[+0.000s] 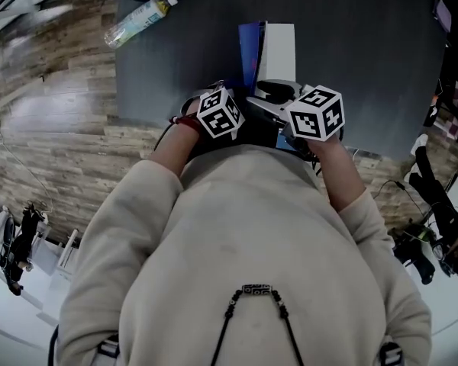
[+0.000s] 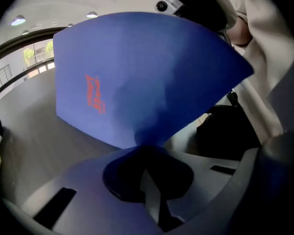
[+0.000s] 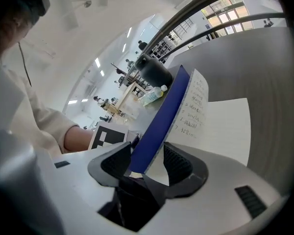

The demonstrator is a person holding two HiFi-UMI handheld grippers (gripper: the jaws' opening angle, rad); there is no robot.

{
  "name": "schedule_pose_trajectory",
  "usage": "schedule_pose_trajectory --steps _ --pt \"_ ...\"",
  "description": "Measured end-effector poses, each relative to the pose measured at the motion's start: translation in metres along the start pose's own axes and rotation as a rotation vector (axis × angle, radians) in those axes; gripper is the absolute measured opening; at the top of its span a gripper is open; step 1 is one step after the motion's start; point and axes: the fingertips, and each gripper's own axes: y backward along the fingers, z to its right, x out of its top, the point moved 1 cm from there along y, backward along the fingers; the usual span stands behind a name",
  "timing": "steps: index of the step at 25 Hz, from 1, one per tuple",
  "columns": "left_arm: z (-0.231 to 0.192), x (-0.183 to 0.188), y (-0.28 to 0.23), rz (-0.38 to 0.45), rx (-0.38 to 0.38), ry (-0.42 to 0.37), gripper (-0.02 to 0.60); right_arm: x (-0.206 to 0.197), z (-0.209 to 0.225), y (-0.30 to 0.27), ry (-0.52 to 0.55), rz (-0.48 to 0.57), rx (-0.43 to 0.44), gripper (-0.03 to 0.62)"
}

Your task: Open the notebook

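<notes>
The notebook lies on the grey table [image 1: 351, 44] with its blue cover [image 1: 249, 48] lifted on edge beside a white page [image 1: 278, 52]. In the left gripper view the cover [image 2: 137, 82], with red print on it, fills the frame, and my left gripper [image 2: 147, 153] is shut on its lower edge. In the right gripper view the cover [image 3: 169, 106] stands upright between the jaws of my right gripper [image 3: 149, 160], which is open with a gap on the right side. A handwritten sheet [image 3: 196, 104] clings to the cover above a blank page [image 3: 220, 126]. Both grippers [image 1: 240, 101] [image 1: 278, 97] sit close together at the table's near edge.
A plastic bottle [image 1: 137, 21] lies on the table's far left corner and also shows behind the cover as a bottle [image 3: 154, 94]. Wooden floor [image 1: 53, 128] lies left of the table. Dark gear and cables [image 1: 435, 219] sit on the floor at the right.
</notes>
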Motion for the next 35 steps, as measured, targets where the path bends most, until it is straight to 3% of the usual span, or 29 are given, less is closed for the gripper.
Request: schedule_pose_trajectory --steps 5,16,18,21,27,31,33,35 --pt "-0.016 -0.023 0.032 0.036 0.074 0.099 0.002 0.009 -0.021 -0.015 0.037 0.006 0.061 0.218" --pt "-0.037 -0.08 0.098 0.119 0.203 0.279 0.002 0.009 -0.042 -0.094 0.157 -0.17 0.144 0.218" --pt "-0.037 -0.09 0.104 0.125 0.21 0.313 0.002 0.003 -0.039 -0.11 0.119 -0.204 0.168 0.218" --pt "-0.036 -0.095 0.115 0.182 0.208 0.402 0.002 -0.006 -0.026 -0.125 -0.027 -0.222 0.225 0.218" --pt "-0.031 -0.116 0.136 0.276 0.22 0.564 0.002 -0.01 0.005 -0.132 -0.108 -0.243 0.205 0.209" --pt "-0.03 -0.128 0.136 0.293 0.229 0.6 0.002 -0.013 0.015 -0.132 -0.085 -0.274 0.188 0.161" --pt "-0.025 -0.127 0.14 0.312 0.224 0.614 0.002 -0.019 0.013 -0.13 -0.06 -0.289 0.165 0.062" --pt "-0.024 -0.117 0.146 0.348 0.214 0.626 0.002 -0.019 0.012 -0.126 -0.028 -0.294 0.138 0.018"
